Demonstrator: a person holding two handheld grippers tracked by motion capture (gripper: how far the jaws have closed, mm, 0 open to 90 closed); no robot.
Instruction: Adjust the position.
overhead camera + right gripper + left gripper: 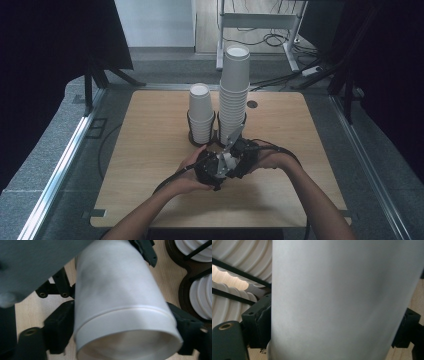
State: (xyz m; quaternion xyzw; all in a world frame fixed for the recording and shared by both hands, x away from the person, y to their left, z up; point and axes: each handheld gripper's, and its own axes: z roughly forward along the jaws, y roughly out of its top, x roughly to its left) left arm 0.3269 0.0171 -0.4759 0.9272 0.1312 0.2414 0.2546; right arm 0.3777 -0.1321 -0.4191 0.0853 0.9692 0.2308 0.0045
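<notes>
Your left gripper [332,340] clamps the paper cup [337,297]; your right gripper [125,322] straddles its rim, seemingly to pry nested cups apart.

A plain white paper cup [120,305] lies tilted above the wooden table, rim toward the person.

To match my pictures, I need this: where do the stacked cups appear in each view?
High view: stacked cups, centre, on the wooden table.
Left gripper view: upper left, beside the loose cup.
Right gripper view: right edge.
Shared landmark: the wooden table.
</notes>
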